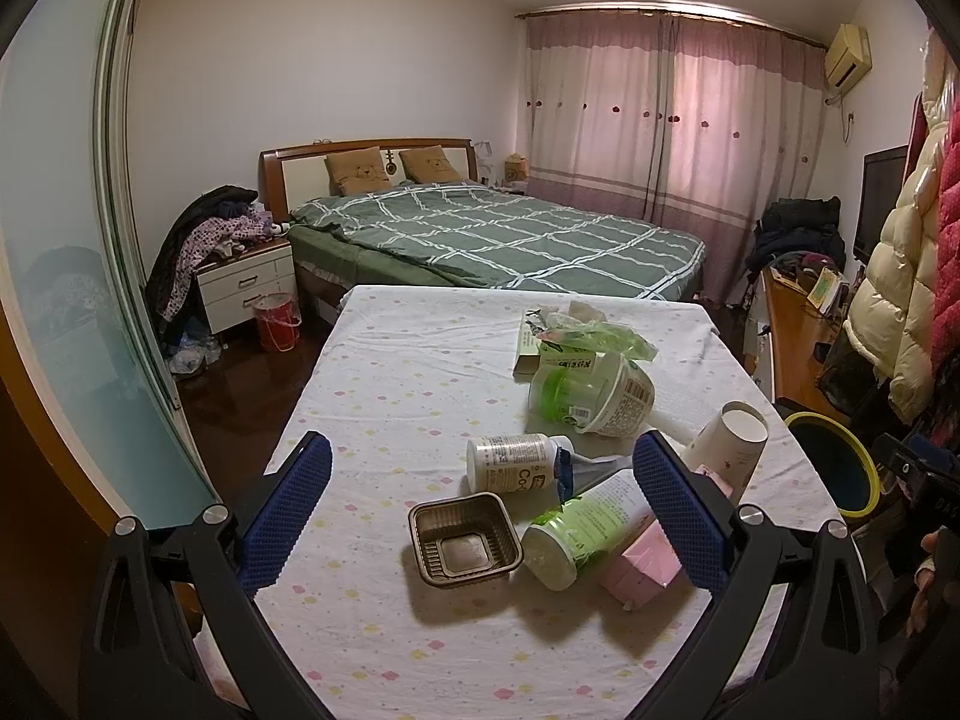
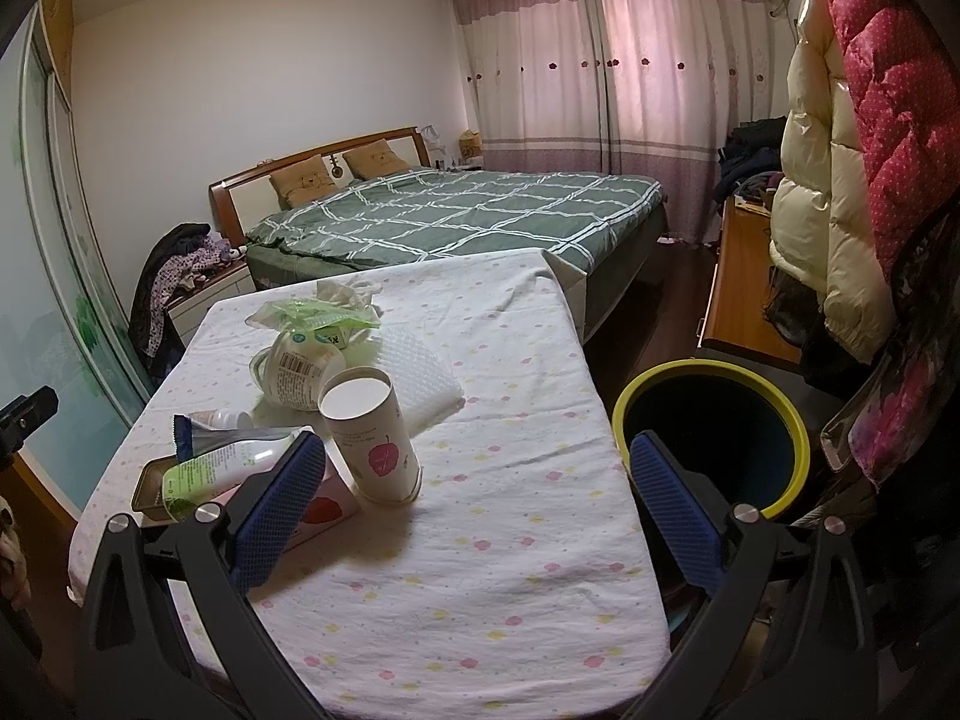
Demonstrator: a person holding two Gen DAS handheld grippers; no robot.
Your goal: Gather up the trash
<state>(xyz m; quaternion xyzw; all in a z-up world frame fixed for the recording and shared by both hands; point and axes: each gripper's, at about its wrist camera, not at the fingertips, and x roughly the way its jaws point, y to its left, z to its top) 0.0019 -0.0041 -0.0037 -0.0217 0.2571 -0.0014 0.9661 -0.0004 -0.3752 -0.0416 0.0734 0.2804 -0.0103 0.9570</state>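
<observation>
Both tools spread, nothing gripped. Paper cup (image 2: pixel 373 435) stands mouth-down near the worktop's (image 2: pixel 480 540) right edge — just ahead of the right tool (image 2: pixel 477 495), toward its left finger. Bin (image 2: pixel 708 438) sits beyond that edge (right arm nearer). Left tool (image 1: pixel 480 510) frames the brown tray (image 1: pixel 463 540).

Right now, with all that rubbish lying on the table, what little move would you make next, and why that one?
Probably ease the right gripper, which is open and empty, forward and left around the paper cup. The cup stands nearest that gripper, upside down and free of the other litter, and the yellow-rimmed bin waits open just beside the table. The left gripper is open too.
</observation>
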